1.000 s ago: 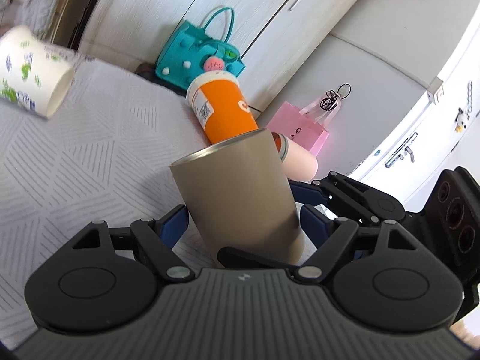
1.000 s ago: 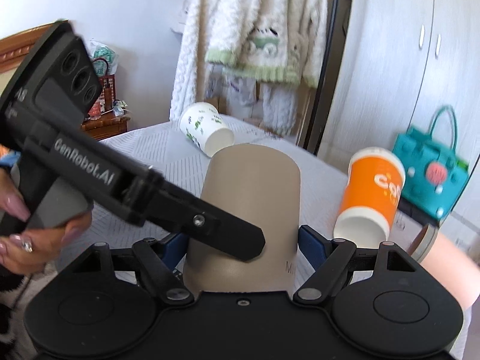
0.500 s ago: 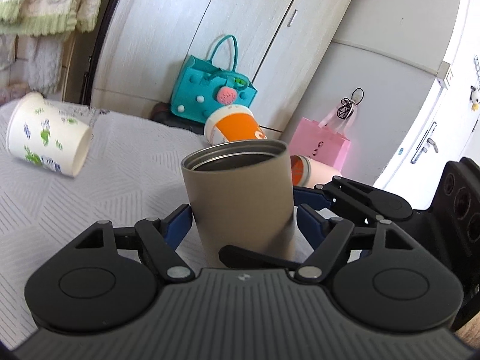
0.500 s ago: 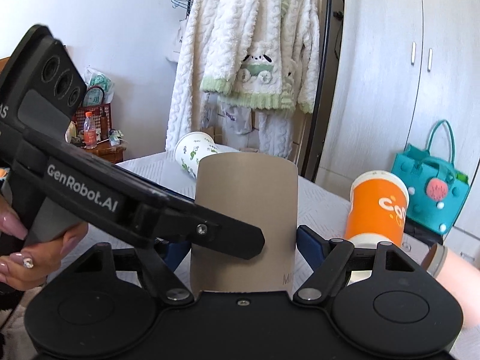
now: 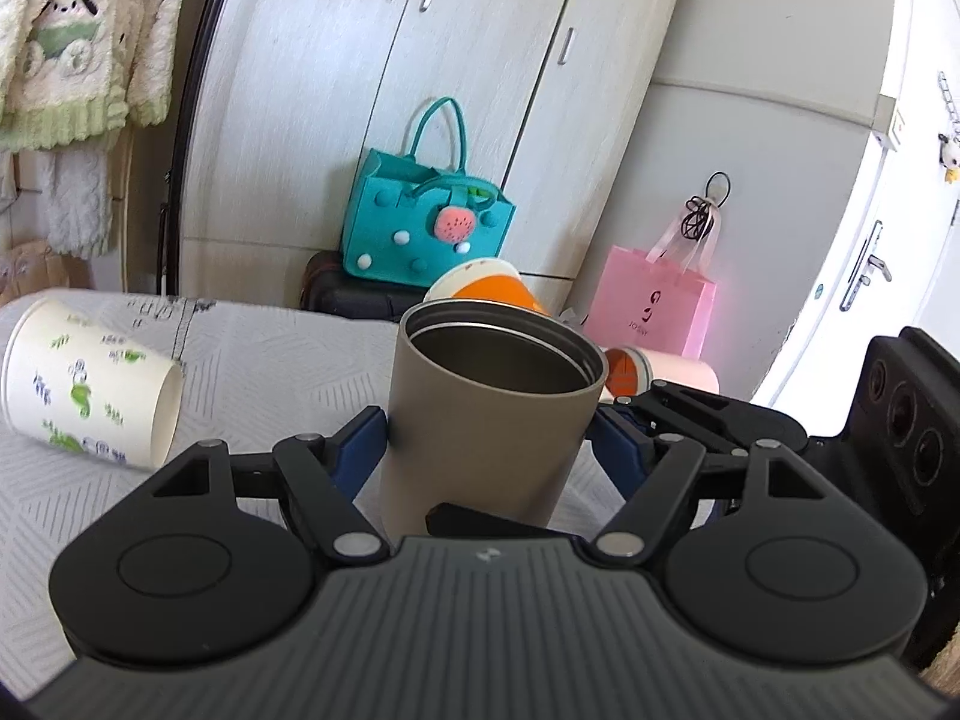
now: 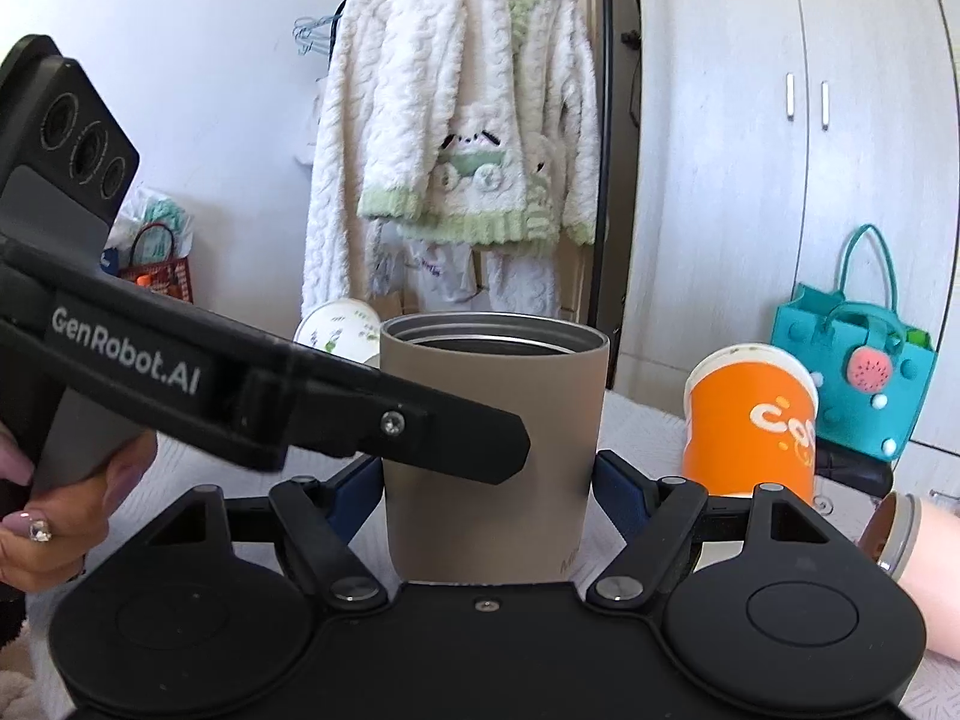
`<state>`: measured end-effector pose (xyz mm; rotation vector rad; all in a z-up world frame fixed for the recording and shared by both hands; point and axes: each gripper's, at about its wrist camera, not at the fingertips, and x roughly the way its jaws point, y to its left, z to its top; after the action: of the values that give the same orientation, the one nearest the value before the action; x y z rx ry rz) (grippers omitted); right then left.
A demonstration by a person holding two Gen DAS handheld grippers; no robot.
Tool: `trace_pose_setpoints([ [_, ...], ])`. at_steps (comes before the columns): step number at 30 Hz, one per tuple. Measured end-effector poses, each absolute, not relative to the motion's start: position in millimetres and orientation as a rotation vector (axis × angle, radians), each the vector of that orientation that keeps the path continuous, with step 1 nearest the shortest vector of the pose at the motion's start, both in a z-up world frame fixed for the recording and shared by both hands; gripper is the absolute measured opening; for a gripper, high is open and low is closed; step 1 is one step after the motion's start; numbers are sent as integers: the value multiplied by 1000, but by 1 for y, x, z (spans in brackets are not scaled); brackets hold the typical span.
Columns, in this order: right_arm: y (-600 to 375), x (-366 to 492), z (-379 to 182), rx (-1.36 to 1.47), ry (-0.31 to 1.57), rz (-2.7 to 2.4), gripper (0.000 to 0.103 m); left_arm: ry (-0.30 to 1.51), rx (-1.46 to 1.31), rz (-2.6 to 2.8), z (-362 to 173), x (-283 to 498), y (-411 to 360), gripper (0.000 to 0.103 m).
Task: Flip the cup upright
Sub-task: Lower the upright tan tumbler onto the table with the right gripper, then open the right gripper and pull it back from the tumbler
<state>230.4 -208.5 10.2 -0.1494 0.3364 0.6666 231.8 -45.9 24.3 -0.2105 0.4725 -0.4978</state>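
A tan metal tumbler (image 5: 486,414) stands upright with its open mouth up, on the white patterned tablecloth (image 5: 252,360). My left gripper (image 5: 486,450) is shut on the tumbler, blue pads on both its sides. My right gripper (image 6: 489,480) also grips the tumbler (image 6: 492,456) from another side. The left gripper's arm crosses in front of the tumbler in the right wrist view, and the right gripper shows at right in the left wrist view.
A white paper cup with green prints (image 5: 90,396) lies on its side at left. An orange paper cup (image 6: 750,420) stands upside down. A pink cup (image 5: 666,369) lies behind the tumbler. A teal bag (image 5: 426,222) and a pink bag (image 5: 654,306) stand beyond the table.
The tumbler has turned from tilted, with its mouth hidden in the right view, to upright with its mouth up. Both grippers rotated with it and kept hold.
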Motion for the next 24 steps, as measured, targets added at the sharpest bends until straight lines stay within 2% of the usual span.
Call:
trace_pose_setpoints([
  [8,-206,233,10,-186,357,670,81,485,-214,-490,20,230,-48,75],
  [13,-205,226,13,-212,386,648,81,571,-265,-491,18,231,-49,81],
  [24,-224,173,31,-177,325,593,83,540,-253,-397,29,184,-35,85],
])
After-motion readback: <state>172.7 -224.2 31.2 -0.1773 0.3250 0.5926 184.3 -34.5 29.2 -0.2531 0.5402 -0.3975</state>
